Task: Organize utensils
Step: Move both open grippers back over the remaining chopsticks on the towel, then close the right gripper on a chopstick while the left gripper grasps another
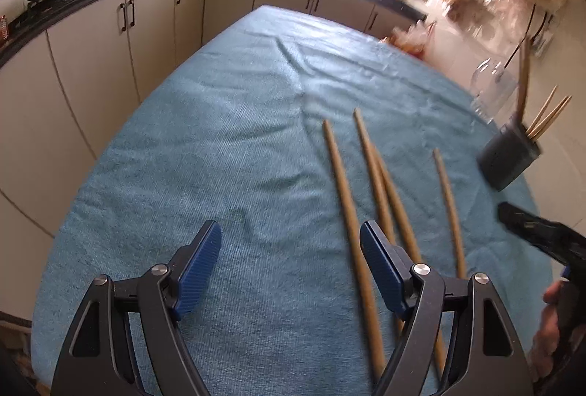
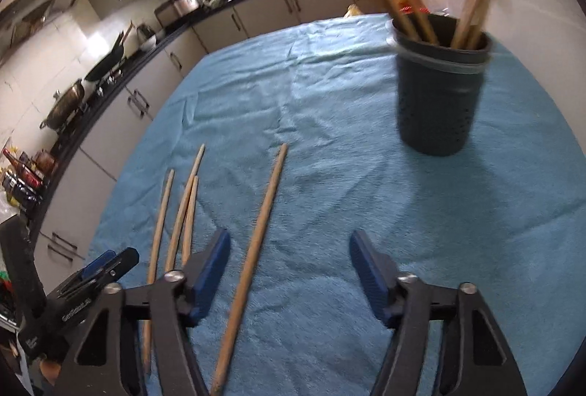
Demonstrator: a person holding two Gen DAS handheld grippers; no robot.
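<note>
Chopsticks (image 2: 256, 231) lie loose on my blue cloth (image 2: 329, 139), one between my open right gripper (image 2: 289, 271). My left gripper (image 1: 289, 268) gapes empty. Round sticks might roll away when pinched.

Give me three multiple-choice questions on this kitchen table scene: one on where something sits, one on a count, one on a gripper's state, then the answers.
1. Where does the dark holder stand?
A. on the blue cloth
B. on the stove
C. on the floor

2. How many loose chopsticks lie on the cloth?
A. two
B. four
C. six

3. How is the left gripper?
A. shut on a chopstick
B. open, holding nothing
C. shut on the holder

Answers: 1 A, the holder stands upright on the cloth. 2 B, four sticks lie flat side by side. 3 B, its pads stand apart over bare cloth.
</note>
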